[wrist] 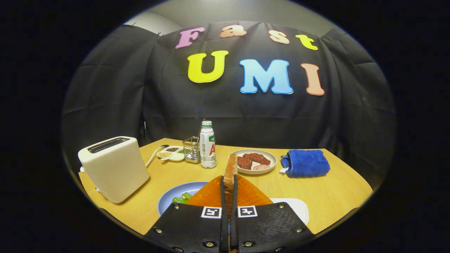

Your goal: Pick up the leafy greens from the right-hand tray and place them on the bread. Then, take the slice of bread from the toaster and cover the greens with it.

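A slice of bread [230, 172] stands edge-on between my fingers, and my gripper [229, 186] is shut on it above the table. Under and just left of the fingers sits a blue plate [172, 200] with leafy greens [181, 198] on it; the fingers hide most of what lies there. A white toaster [114, 168] stands to the left of the plate, its slot on top dark. A white tray [297, 209] peeks out below the right finger.
Beyond the fingers stand a white bottle [207, 144], a small glass holder [191, 149] and a white condiment dish [170, 153]. A beige plate with meat [254, 161] and a folded blue cloth [306, 163] lie further right on the wooden table [337, 193].
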{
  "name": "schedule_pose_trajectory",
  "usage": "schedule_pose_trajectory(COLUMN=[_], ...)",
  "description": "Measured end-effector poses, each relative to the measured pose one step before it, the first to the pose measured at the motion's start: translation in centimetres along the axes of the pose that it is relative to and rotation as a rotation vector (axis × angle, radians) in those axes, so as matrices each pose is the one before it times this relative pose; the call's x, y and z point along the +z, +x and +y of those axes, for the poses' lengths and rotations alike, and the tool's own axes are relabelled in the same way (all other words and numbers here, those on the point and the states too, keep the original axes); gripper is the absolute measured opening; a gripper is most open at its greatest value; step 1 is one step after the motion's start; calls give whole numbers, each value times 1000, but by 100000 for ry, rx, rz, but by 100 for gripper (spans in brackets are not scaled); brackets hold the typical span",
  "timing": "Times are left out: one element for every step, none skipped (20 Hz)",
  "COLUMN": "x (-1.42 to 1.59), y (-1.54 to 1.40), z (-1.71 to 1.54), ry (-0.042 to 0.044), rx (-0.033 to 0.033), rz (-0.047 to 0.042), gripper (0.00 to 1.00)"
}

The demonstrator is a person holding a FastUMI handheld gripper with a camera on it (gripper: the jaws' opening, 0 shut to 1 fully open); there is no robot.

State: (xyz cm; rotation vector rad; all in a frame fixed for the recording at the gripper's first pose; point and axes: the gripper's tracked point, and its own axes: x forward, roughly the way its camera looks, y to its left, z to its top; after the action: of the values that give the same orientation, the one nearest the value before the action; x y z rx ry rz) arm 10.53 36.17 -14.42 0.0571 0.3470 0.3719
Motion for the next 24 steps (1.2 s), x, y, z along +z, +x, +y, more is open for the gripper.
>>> schedule_pose_trajectory(x=[-477,-376,-358,-361,-530,-350,47,41,-245,-272,-384,-397,-511,-456,-425,-316,-325,-294,-479,-343,-446,-172,-126,-140], y=[64,60,83,-14,65,-49,-25,3,46,105,31,105,189,182,199,200,123,93,221,176,177,126,109,62], z=[342,307,326,441,512,388,302,212,340,521,693,654,687,566,494,358,320,282,314,214,166,126,97,104], ry=[-20,-276,-328,-89,-160,-649,-931,-1391,-1101,-187,385,456,524,295,82,-213,-370,45,525,1140,1200,731,495,73], rx=[1252,775,963,1116,1257,1003,319,-1,423,1610,2270,2552,2560,2210,1747,1354,1190,1155,1545,1595,1637,1152,507,203], rz=[1129,810,784,943,1006,815,-326,-384,340,916,1292,1538,1630,1598,1429,976,909,669,1090,1139,1690,1000,170,394], gripper=[3,3,3,3,3,3,3,3,2,3,3,3,3,3,3,3,3,3,3,3,3,3,3,3])
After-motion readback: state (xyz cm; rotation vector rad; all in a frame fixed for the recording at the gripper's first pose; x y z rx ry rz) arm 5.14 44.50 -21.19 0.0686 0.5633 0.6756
